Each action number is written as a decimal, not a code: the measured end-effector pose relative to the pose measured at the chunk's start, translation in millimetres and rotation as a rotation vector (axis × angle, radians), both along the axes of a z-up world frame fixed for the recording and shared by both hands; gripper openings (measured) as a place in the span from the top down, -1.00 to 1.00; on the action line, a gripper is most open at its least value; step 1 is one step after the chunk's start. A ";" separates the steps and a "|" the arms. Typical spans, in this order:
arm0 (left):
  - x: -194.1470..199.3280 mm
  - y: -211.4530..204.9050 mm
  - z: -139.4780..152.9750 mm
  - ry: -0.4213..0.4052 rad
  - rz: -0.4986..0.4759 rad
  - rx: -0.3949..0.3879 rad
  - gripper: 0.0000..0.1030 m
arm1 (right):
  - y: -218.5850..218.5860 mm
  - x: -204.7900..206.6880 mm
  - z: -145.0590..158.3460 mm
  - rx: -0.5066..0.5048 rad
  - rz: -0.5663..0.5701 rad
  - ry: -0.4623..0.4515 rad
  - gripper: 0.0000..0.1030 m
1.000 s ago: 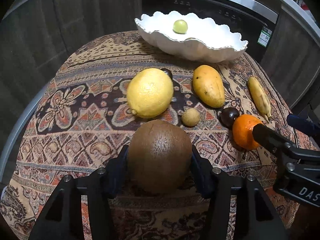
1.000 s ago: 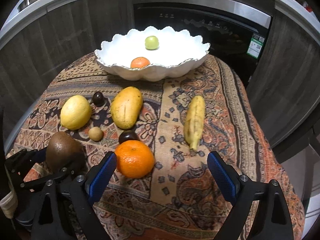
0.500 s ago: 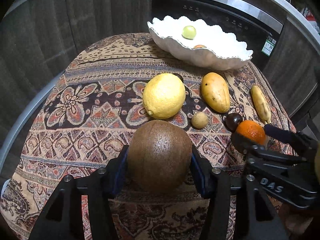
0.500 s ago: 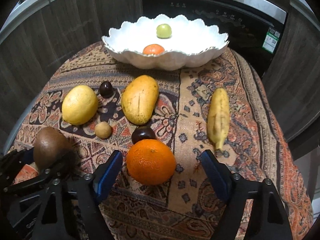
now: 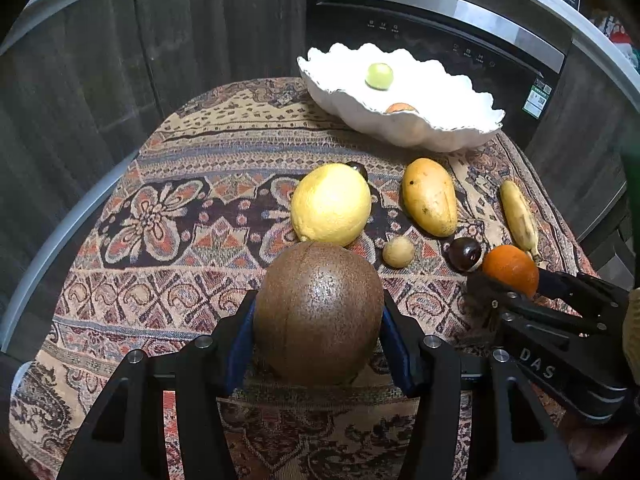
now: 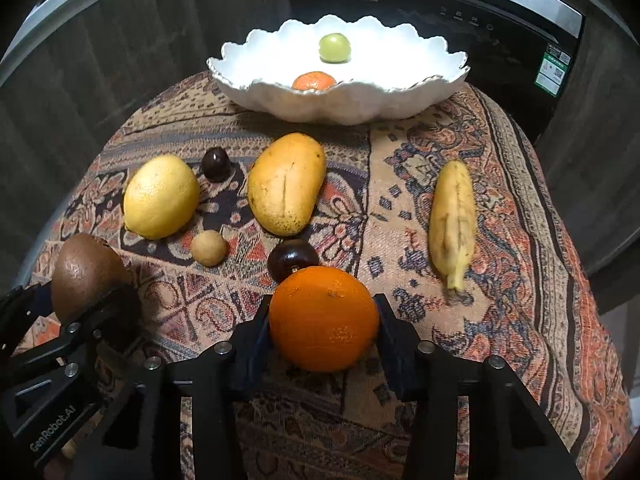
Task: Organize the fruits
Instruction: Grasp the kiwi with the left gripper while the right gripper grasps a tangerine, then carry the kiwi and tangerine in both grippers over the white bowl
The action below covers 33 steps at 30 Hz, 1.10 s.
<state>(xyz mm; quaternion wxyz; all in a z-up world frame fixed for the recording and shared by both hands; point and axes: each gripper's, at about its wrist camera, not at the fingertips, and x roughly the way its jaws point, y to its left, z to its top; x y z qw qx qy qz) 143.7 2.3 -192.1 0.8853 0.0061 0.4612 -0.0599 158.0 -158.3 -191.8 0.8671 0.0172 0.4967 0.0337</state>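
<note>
My left gripper is shut on a brown kiwi, also seen in the right wrist view, just above the cloth. My right gripper is shut on an orange, which shows at the right of the left wrist view. On the cloth lie a lemon, a mango, a banana, a small tan fruit and two dark plums. The white scalloped bowl at the back holds a green fruit and a tangerine.
The round table wears a patterned cloth that falls off at the right and left edges. A dark oven front and dark cabinets stand close behind the bowl.
My right gripper moved forward around the orange and closed on it. My left gripper kept hold of the kiwi and drew back and left a little.
</note>
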 end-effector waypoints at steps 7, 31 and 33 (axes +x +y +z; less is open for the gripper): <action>-0.3 -2.8 11.6 -0.020 0.001 0.009 -0.08 | -2.4 -5.0 22.0 0.002 -0.002 -0.056 0.08; 30.4 -22.6 54.9 -0.083 -0.026 0.032 -0.08 | -28.5 18.4 64.2 0.011 -0.063 -0.128 0.08; 35.6 -24.4 59.0 -0.090 -0.030 0.034 -0.08 | -30.9 22.3 67.9 0.011 -0.067 -0.137 0.08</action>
